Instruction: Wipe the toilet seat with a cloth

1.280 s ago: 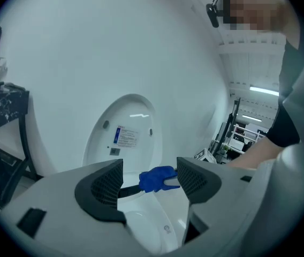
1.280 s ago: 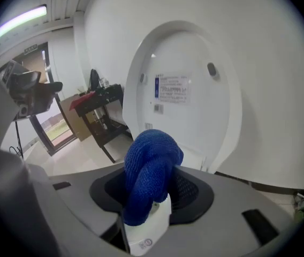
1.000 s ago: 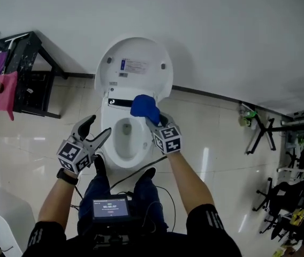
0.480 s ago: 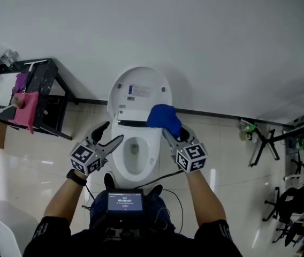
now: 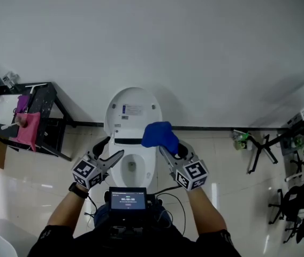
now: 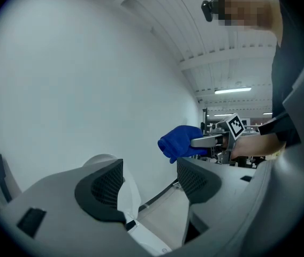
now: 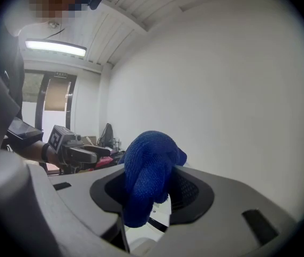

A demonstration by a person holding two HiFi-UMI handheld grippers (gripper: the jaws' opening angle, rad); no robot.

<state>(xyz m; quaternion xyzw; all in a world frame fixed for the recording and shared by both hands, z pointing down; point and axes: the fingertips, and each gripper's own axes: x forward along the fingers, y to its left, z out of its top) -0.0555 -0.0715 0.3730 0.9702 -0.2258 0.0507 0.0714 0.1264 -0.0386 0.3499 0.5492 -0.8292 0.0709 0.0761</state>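
A white toilet (image 5: 132, 159) stands against the wall with its lid (image 5: 133, 111) raised; the seat rim (image 5: 115, 170) and bowl show below it. My right gripper (image 5: 164, 143) is shut on a bunched blue cloth (image 5: 159, 134), held in the air over the toilet's right rear. In the right gripper view the blue cloth (image 7: 147, 176) fills the gap between the jaws. My left gripper (image 5: 109, 151) hangs open and empty over the toilet's left side. From the left gripper view, the blue cloth (image 6: 182, 142) and the right gripper (image 6: 208, 142) show beyond the jaws, the toilet lid (image 6: 124, 189) between them.
A black rack (image 5: 39, 119) with a pink cloth (image 5: 28, 128) stands at the left against the wall. Black stands and gear (image 5: 261, 149) sit at the right. A phone-like screen (image 5: 127, 199) is at the person's chest. Pale tiled floor (image 5: 216, 159) surrounds the toilet.
The head view has tilted up and back, so the toilet looks smaller and lower. Both grippers rose with it; the right one keeps the blue cloth, the left stays open.
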